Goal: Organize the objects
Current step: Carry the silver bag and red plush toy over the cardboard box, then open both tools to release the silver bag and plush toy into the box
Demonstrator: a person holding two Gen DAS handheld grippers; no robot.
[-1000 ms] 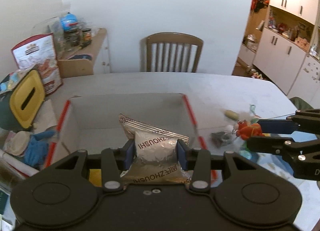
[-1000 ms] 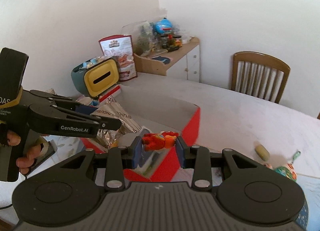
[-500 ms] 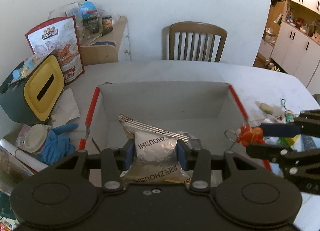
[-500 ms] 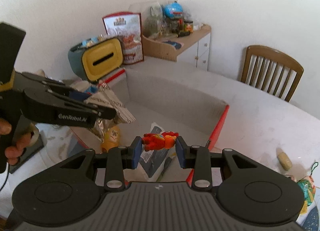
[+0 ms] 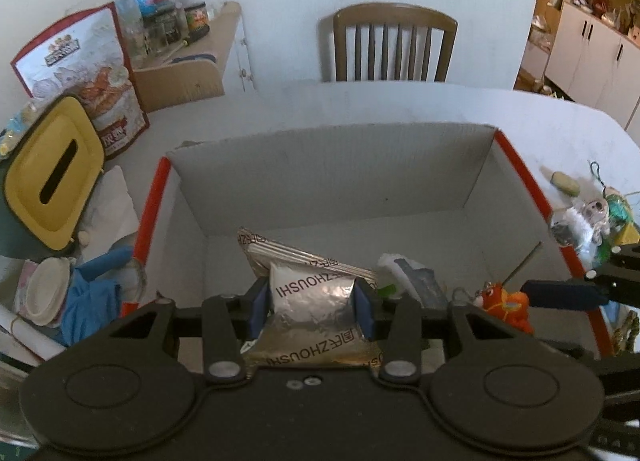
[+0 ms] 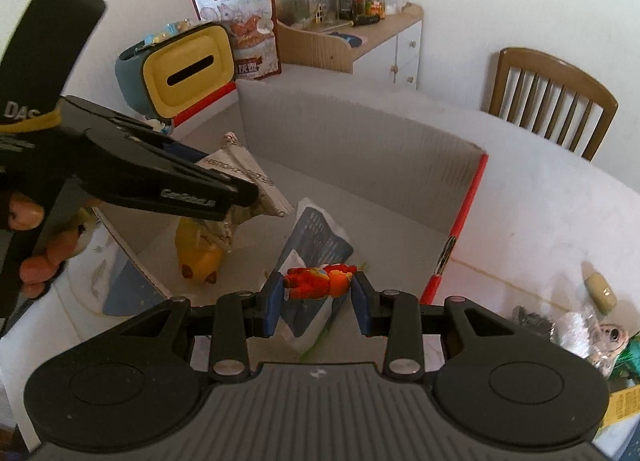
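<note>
An open cardboard box [image 5: 332, 173] with red edges lies on the white table. My left gripper [image 5: 312, 297] is shut on a crinkled silver foil snack packet [image 5: 312, 289] and holds it over the near-left part of the box. The right wrist view shows that packet [image 6: 248, 169] sticking out of the left gripper [image 6: 240, 197], which a person's hand holds. My right gripper [image 6: 318, 289] is shut on a small red-orange toy figure [image 6: 320, 281] above the box floor [image 6: 380, 229]. From the left wrist, the toy [image 5: 504, 301] hangs inside the box's right wall.
A blue-and-white packet [image 6: 316, 237] and a yellow toy [image 6: 200, 257] lie in the box. A yellow-lidded bin [image 5: 52, 177], snack bag [image 5: 80, 61] and blue glove [image 5: 92, 297] crowd the left. Small trinkets [image 5: 580, 217] lie right of the box. A chair [image 5: 394, 45] stands behind the table.
Both grippers have moved forward and down over the box with their loads. The toy has passed from outside the right wall to inside it.
</note>
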